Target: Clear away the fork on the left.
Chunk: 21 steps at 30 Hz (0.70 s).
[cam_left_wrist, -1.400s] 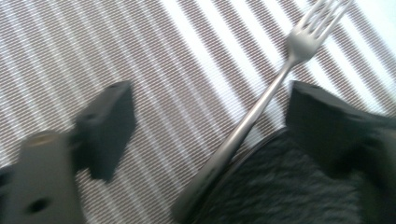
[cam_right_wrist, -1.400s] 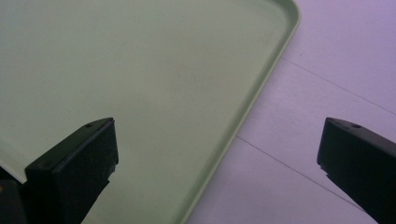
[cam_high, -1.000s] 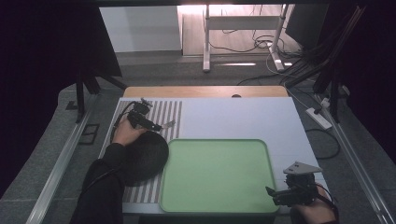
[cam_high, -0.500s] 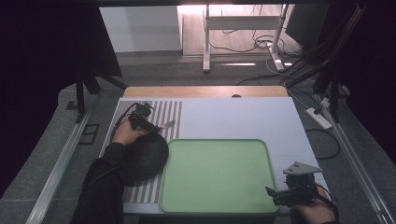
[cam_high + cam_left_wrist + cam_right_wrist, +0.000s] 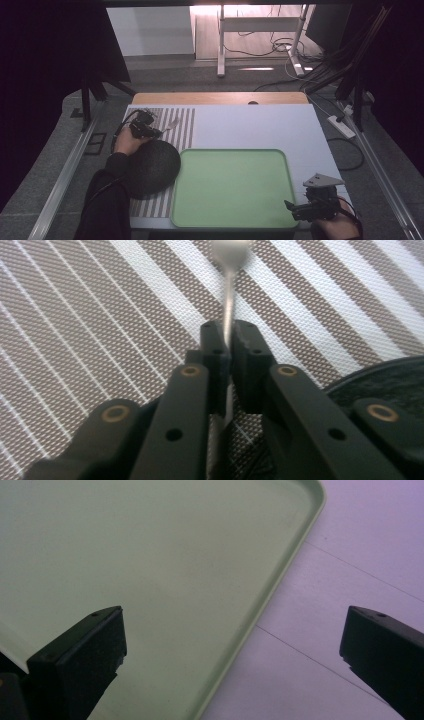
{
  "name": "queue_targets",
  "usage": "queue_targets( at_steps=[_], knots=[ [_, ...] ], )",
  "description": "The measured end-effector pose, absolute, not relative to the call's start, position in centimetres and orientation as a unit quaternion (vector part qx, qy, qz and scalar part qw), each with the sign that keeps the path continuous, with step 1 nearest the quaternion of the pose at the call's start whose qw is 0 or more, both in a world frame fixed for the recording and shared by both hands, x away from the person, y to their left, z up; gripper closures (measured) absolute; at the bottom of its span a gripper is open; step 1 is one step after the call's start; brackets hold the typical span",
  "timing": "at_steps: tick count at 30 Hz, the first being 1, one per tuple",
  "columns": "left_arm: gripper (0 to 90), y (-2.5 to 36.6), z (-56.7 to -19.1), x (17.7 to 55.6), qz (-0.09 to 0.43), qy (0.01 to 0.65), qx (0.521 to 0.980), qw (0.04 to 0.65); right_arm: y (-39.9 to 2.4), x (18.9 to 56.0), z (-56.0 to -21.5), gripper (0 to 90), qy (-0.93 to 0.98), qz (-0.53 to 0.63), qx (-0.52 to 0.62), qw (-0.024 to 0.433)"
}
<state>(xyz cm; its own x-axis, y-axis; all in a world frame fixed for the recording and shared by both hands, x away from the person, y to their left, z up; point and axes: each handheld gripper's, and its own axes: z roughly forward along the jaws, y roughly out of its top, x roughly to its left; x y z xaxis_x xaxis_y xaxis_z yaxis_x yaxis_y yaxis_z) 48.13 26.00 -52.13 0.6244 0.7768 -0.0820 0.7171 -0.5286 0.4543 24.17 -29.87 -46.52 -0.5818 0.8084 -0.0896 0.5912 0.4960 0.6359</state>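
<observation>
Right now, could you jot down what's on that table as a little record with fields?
Surface: white table with a striped mat at its left
Tray: green tray, nothing on it
Plate: dark round plate on the mat, beside the tray
Left tool: shut on a metal spoon, over the mat
Right tool: open, at the tray's near right corner, holding nothing

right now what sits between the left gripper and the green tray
In the high view, a dark round plate lies between the left gripper, shut on a spoon, and the green tray.
</observation>
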Motion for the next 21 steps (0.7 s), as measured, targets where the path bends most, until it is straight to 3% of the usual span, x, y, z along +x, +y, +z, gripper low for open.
queue_targets(
  at_steps=[21],
  knots=[
    [84.4, 30.7, -48.9, 46.7, 0.059, 0.49, 0.834, 0.247, -29.9, 24.1, -46.5, 0.0, 0.842, 0.283, 0.416, 0.194]
  ],
)
